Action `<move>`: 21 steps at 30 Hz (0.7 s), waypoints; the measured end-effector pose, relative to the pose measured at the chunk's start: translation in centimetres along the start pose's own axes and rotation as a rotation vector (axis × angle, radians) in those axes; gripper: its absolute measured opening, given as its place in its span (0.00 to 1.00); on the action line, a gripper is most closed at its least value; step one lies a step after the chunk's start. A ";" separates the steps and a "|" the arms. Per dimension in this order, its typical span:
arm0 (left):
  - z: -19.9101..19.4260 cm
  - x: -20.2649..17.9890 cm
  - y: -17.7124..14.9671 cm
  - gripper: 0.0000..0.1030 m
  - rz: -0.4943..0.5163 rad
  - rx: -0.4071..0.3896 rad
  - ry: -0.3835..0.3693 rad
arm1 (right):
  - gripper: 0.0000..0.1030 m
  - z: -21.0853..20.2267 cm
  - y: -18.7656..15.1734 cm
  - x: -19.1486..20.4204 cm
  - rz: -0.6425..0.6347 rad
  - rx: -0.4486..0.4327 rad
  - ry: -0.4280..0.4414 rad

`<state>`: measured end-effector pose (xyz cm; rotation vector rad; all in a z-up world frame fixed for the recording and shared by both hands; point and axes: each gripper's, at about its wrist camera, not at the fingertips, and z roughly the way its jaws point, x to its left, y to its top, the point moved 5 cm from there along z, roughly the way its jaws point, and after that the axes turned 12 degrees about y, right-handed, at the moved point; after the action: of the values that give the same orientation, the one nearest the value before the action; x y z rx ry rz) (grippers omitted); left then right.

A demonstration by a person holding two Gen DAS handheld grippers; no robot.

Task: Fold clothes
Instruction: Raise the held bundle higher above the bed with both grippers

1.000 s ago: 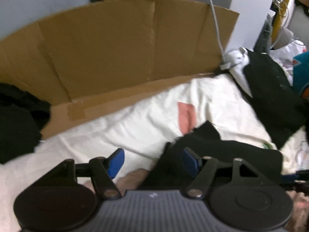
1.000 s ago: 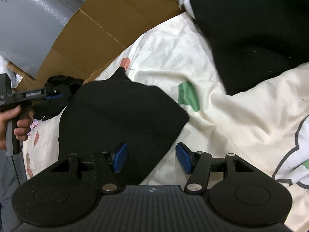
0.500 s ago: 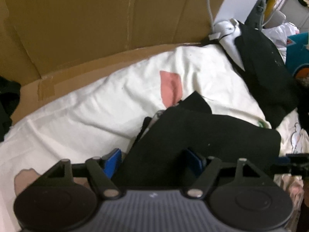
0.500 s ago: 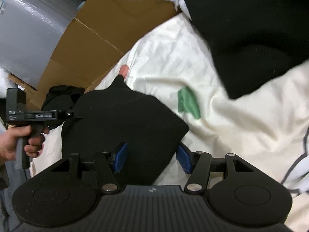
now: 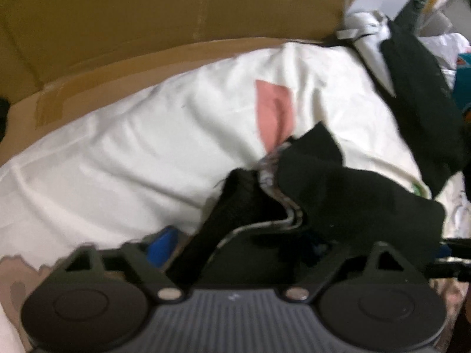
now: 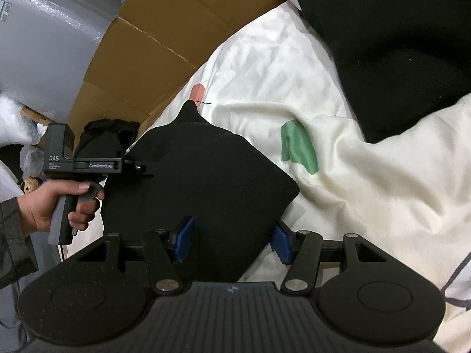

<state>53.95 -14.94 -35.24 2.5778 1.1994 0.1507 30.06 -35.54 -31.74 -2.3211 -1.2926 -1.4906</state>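
The garment [image 6: 203, 188] is lying on the sheet [image 6: 368, 182] before me, cardboard [image 5: 164, 14] standing behind, another garment [image 6: 391, 44] lying far right.

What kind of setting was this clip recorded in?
Probably a cluttered bedroom or storage room: a cream printed bed cover serves as the work surface, flattened brown cardboard leans behind it, and black clothes lie piled around.

A black garment [image 6: 206, 182] of matt, finely ribbed knit cloth lies on a cream bedsheet [image 6: 368, 194] of soft, creased cotton-like fabric. Behind stands dull brown corrugated cardboard [image 5: 164, 14] with a tape strip. The right hand-held gripper [image 6: 232, 239] is matt black plastic with blue rubbery pads and shiny metal pivot pins.
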 end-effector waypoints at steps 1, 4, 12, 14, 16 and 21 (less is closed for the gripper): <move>-0.2 0.0 0.0 0.57 -0.004 0.003 -0.010 | 0.51 0.1 0.0 0.1 -0.008 0.003 -0.002; -0.3 -0.2 -0.1 0.50 -0.024 0.000 -0.019 | 0.41 0.4 0.0 -0.1 -0.015 0.012 -0.011; -2.3 -0.5 -0.4 0.33 -0.033 -0.051 -0.022 | 0.10 0.3 0.2 -0.1 -0.026 0.000 0.004; -2.8 -0.6 -0.5 0.32 -0.031 -0.067 -0.022 | 0.10 0.3 0.2 0.1 -0.036 -0.001 0.002; -3.7 -0.7 -0.9 0.31 -0.032 -0.095 -0.027 | 0.09 0.2 0.2 0.3 -0.046 -0.002 -0.002; -6.1 -0.4 -1.6 0.29 -0.059 -0.147 -0.073 | 0.09 -0.7 0.0 1.6 -0.111 -0.016 -0.011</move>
<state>51.26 -12.94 -29.93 2.3983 1.1904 0.1254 29.85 -34.94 -30.07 -2.3051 -1.4397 -1.5278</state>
